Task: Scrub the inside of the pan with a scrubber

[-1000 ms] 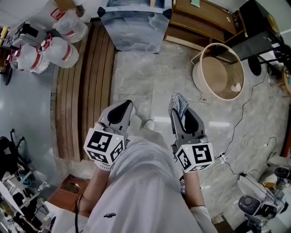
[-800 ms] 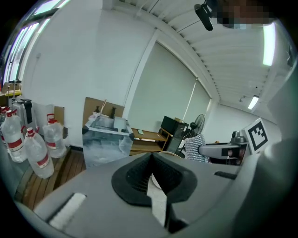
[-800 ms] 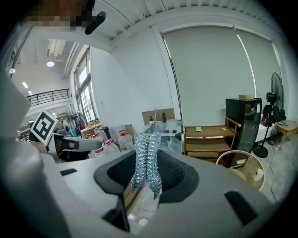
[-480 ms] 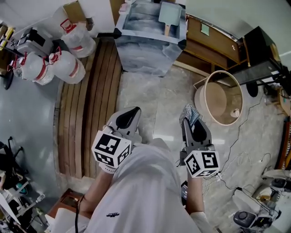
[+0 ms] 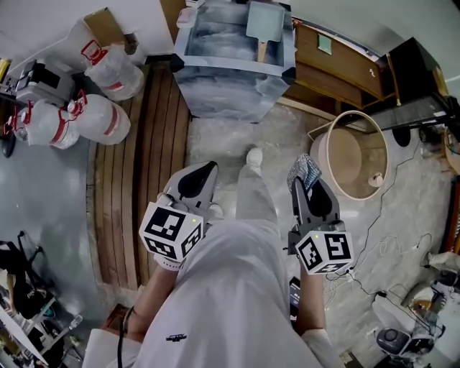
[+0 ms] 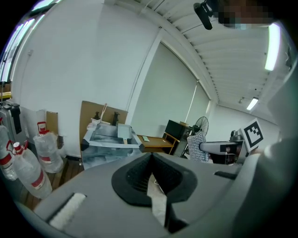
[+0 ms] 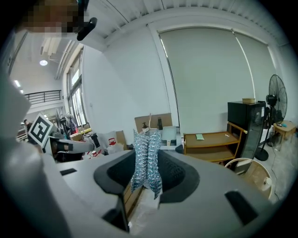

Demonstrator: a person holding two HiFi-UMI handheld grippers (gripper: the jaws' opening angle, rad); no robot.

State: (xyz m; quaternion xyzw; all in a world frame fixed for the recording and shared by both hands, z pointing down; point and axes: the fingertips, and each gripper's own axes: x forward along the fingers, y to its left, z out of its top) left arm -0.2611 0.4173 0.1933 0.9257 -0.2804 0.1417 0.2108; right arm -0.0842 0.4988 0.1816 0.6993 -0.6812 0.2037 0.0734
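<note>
A pale blue square pan (image 5: 264, 21) with a wooden handle lies on a plastic-covered table (image 5: 223, 83) at the top of the head view, far ahead of both grippers. My right gripper (image 5: 305, 180) is shut on a silvery mesh scrubber (image 5: 305, 171), which stands up between its jaws (image 7: 146, 160). My left gripper (image 5: 205, 171) is shut with nothing in it. In the left gripper view the table (image 6: 104, 142) and pan (image 6: 125, 133) show beyond the closed left gripper (image 6: 150, 158). The pan (image 7: 169, 136) also shows in the right gripper view, behind the scrubber.
Large water bottles (image 5: 108, 72) stand at the left beside a strip of wooden slats (image 5: 144, 144). A round tub (image 5: 350, 152) sits on the floor at the right, near a low wooden shelf (image 5: 338, 50). Cables (image 5: 388, 215) trail over the marble floor.
The person has stepped forward, one foot now out in front. The table and pan have come further into the head view. Both grippers keep their hold and spacing.
</note>
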